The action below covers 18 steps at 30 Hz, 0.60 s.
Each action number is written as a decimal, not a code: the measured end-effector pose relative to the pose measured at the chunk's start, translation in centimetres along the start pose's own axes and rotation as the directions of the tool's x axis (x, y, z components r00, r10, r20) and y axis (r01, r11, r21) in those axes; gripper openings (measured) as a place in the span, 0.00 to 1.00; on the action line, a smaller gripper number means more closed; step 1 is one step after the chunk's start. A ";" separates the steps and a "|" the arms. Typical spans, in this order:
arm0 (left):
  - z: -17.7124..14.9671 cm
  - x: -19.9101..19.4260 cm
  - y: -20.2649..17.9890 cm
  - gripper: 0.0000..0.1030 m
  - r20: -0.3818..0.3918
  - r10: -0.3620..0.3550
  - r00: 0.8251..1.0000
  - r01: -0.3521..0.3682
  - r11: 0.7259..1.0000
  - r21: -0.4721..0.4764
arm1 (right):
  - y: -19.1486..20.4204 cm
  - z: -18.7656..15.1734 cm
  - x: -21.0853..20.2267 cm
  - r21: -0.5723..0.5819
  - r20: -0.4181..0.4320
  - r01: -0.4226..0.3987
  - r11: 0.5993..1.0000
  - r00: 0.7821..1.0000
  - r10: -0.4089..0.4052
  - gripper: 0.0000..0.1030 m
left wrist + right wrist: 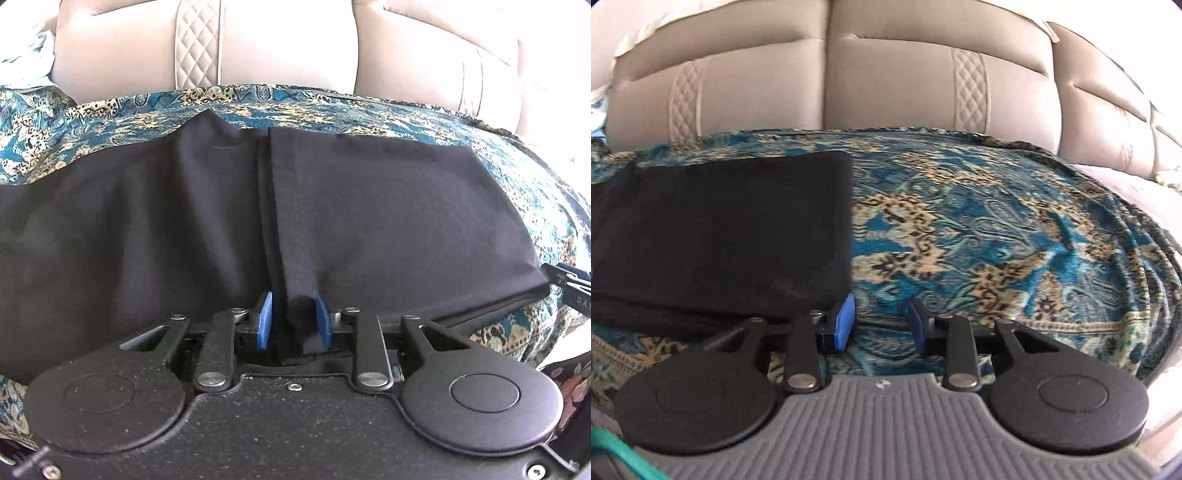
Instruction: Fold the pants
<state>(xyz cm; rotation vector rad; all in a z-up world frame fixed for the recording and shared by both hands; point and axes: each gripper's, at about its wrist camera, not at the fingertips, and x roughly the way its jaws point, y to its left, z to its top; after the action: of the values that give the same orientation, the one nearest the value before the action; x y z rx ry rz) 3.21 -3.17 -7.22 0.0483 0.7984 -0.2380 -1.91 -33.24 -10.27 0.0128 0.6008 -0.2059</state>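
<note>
Left wrist view: left gripper (293, 319) jaws pinch a fold of black pants (388, 221) at lower centre. Right wrist view: right gripper (881, 321) jaws wide, pants corner beside the left pad.

Two hand-held grippers, both low and pointing forward.
The left gripper (294, 319) has its blue pads (265, 320) closed partway onto a fold of dark cloth; the right gripper (880, 322) stands with its jaws parted, nothing between them.
</note>
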 end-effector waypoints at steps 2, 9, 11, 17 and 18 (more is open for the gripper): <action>-0.1 -0.2 -0.1 0.26 -0.003 0.007 1.000 -0.007 1.000 0.002 | 0.3 -0.1 -0.1 -0.041 0.003 0.025 0.999 1.000 -0.025 0.50; -0.5 -0.4 -0.1 0.27 -0.001 0.014 1.000 -0.014 1.000 0.000 | -0.7 0.2 -2.6 0.075 0.126 -0.095 0.993 0.988 0.085 0.56; -0.5 -0.4 -0.1 0.27 -0.003 0.015 1.000 -0.015 1.000 -0.006 | -0.8 0.4 -2.4 0.102 0.127 -0.146 0.984 0.983 0.133 0.59; -0.5 -0.9 0.2 0.55 -0.013 0.012 1.000 -0.012 1.000 -0.023 | 1.4 -0.6 -0.7 0.009 0.055 -0.094 0.996 0.994 0.094 0.65; -0.6 -1.2 0.5 0.61 -0.018 0.016 1.000 -0.016 0.999 -0.035 | 1.4 -0.4 -0.8 0.022 0.055 -0.095 0.995 0.994 0.093 0.65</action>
<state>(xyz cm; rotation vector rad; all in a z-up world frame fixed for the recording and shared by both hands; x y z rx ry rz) 2.11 -2.39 -6.83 0.0235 0.8190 -0.2084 -2.56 -31.66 -10.23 0.0586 0.5428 -0.1216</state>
